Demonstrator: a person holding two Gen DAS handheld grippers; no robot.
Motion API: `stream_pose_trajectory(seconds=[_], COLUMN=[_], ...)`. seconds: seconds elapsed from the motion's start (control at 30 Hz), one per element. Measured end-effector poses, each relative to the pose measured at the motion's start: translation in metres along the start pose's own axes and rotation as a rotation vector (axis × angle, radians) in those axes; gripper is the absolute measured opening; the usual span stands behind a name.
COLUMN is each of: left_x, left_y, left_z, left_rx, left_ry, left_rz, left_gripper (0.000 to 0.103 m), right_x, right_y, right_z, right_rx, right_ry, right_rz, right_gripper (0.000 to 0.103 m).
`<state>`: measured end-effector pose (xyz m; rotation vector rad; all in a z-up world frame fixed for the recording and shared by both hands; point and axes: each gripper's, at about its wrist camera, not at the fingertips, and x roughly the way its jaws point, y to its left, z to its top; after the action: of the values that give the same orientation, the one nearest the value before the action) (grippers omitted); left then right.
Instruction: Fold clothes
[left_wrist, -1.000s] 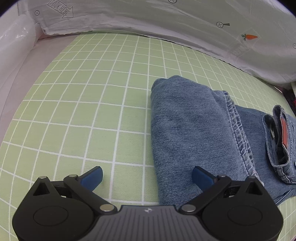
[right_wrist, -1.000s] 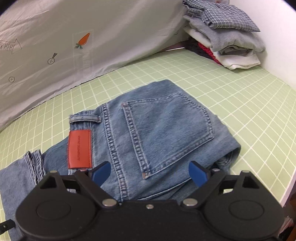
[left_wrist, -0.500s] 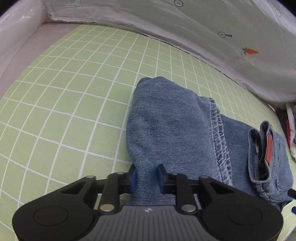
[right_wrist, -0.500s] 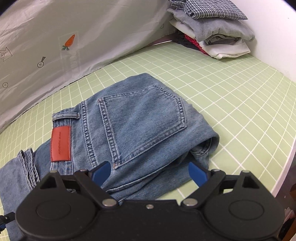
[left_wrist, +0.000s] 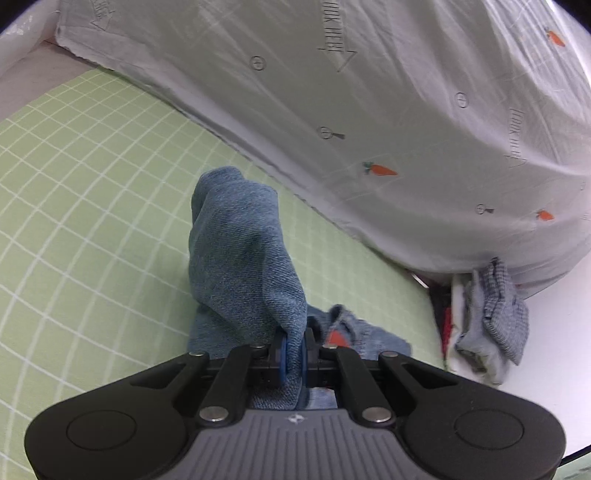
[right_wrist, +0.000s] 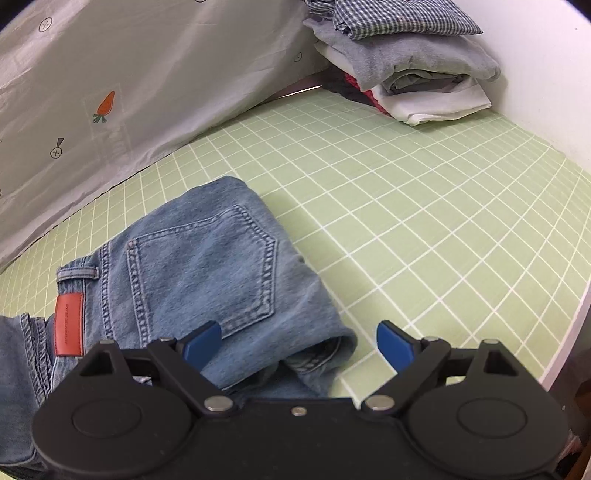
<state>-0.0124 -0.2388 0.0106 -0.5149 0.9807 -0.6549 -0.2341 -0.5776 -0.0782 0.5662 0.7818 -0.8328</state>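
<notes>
Denim jeans (right_wrist: 207, 280) lie lower left on the green mat (right_wrist: 424, 221): heavy, stiff, not fragile. Your left gripper (left_wrist: 293, 354) is clamped on a raised fold; your right gripper (right_wrist: 299, 345) stands apart. Grip thick folded edges.

My left gripper (left_wrist: 293, 356) is matte black, with a ribbed grey centre plate bearing a small white emblem, silver pivot screws and round recessed discs on both sides. My right gripper (right_wrist: 299, 345) is all black, with the same silver screws. Fingers (right_wrist: 392, 345) have blue pads.
</notes>
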Motion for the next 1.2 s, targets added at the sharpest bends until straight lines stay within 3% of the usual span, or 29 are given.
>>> stream_pose_trajectory(seconds=[0.13,0.43,0.57,0.63,0.83,0.9,0.97,1.03,1.1,1.2], left_x=[0.028,0.119,0.165,0.187,0.211,0.218,0.223,0.221,0.215,0.205], left_y=[-0.040,-0.104,-0.104,-0.098,-0.096,-0.096,-0.099,-0.110,-0.128,-0.147], left_z=[-0.007,-0.043,-0.059,-0.068,-0.065,-0.063,-0.060,-0.053,-0.044,-0.031], left_rx=[-0.023,0.007,-0.091,-0.156,-0.204,-0.217,-0.222,-0.197,-0.105,0.031], left_ry=[0.018,0.147,0.224,0.265,0.316,0.332,0.340,0.324,0.284,0.220], left_rz=[-0.092,-0.081,-0.086,-0.053,-0.006,0.009,0.005,-0.035,-0.030,0.056], left_gripper=[0.007,0.007,0.007,0.008,0.011,0.018,0.048,0.070,0.076,0.080], right_x=[0.005,0.019,0.032,0.041,0.072,0.083,0.092,0.097,0.099,0.100], right_y=[-0.025,-0.086,-0.113,-0.123,-0.134,-0.129,-0.122,-0.113,-0.105,-0.094], right_z=[0.015,0.055,0.076,0.086,0.116,0.126,0.134,0.137,0.137,0.135], right_rx=[0.005,-0.007,0.011,0.027,0.048,0.043,0.029,0.004,-0.032,-0.081], right_ry=[-0.001,-0.007,0.010,0.017,0.038,0.043,0.049,0.055,0.059,0.062], right_rz=[0.008,0.003,-0.004,-0.004,0.014,0.025,0.039,0.056,0.068,0.075], right_gripper=[0.092,0.092,0.092,0.092,0.092,0.092,0.092,0.092,0.092,0.092])
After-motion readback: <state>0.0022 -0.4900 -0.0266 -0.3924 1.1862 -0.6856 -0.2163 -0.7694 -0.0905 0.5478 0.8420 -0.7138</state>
